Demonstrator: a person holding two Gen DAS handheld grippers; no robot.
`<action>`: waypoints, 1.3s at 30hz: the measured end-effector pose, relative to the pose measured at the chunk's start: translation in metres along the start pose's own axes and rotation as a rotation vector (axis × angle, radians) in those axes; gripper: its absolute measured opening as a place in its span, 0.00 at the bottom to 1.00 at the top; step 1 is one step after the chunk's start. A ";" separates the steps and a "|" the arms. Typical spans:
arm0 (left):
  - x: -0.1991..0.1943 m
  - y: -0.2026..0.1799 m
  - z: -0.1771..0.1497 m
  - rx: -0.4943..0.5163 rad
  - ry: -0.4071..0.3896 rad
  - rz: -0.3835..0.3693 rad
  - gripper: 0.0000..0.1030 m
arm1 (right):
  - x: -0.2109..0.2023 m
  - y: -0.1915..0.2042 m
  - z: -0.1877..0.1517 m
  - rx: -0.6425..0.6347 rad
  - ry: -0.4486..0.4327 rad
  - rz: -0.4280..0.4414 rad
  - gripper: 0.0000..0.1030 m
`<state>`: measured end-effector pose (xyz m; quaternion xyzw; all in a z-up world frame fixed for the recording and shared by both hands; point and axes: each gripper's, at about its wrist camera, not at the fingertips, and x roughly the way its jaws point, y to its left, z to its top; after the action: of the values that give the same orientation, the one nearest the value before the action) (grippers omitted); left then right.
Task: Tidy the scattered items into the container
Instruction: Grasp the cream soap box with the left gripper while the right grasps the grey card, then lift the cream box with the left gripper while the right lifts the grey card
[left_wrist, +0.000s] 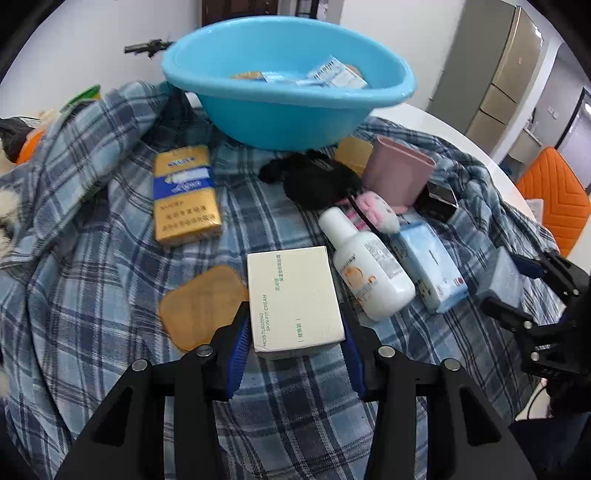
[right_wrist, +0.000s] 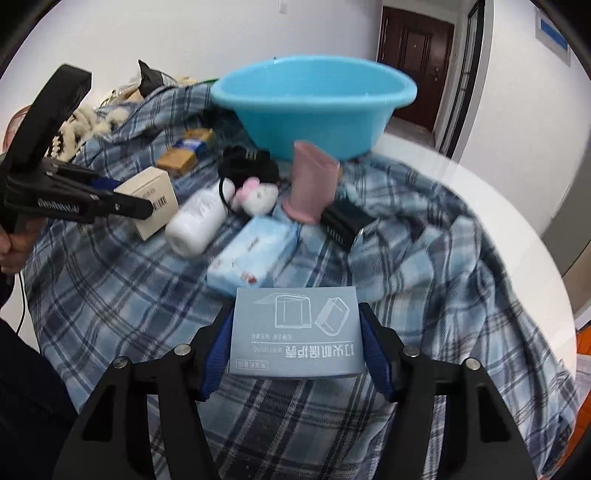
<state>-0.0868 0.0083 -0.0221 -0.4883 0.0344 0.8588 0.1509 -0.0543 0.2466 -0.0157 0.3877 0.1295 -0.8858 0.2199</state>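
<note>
A blue plastic basin (left_wrist: 288, 110) stands at the back of the plaid cloth, with a few packets inside; it also shows in the right wrist view (right_wrist: 314, 110). My left gripper (left_wrist: 295, 328) is shut on a white cream box (left_wrist: 291, 299), seen from the side in the right wrist view (right_wrist: 151, 195). My right gripper (right_wrist: 295, 339) is shut on a grey-blue box (right_wrist: 295, 332), visible at the right edge of the left wrist view (left_wrist: 498, 277). On the cloth lie a white lotion bottle (left_wrist: 369, 266), a blue tissue pack (left_wrist: 428, 269), a pink cup (left_wrist: 400, 170) and a gold pack (left_wrist: 184, 195).
A tan pad (left_wrist: 203, 306) lies left of the cream box. A black hair tie with a pink plush (left_wrist: 376, 210), black fabric (left_wrist: 317, 181) and a small black box (right_wrist: 347, 221) lie near the cup. The white table edge (right_wrist: 498, 206) curves at the right. An orange chair (left_wrist: 554, 195) stands beyond.
</note>
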 end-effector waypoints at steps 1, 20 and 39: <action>-0.001 0.000 0.000 0.000 -0.010 0.010 0.46 | -0.001 0.000 0.002 0.005 -0.008 -0.004 0.60; -0.033 -0.011 -0.004 -0.084 -0.201 0.101 0.46 | -0.024 -0.005 0.021 0.213 -0.183 -0.061 0.60; -0.092 -0.019 0.025 -0.059 -0.435 0.085 0.46 | -0.080 -0.006 0.065 0.179 -0.398 -0.082 0.61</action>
<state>-0.0583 0.0112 0.0706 -0.2939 -0.0036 0.9502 0.1039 -0.0502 0.2490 0.0875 0.2174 0.0199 -0.9610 0.1695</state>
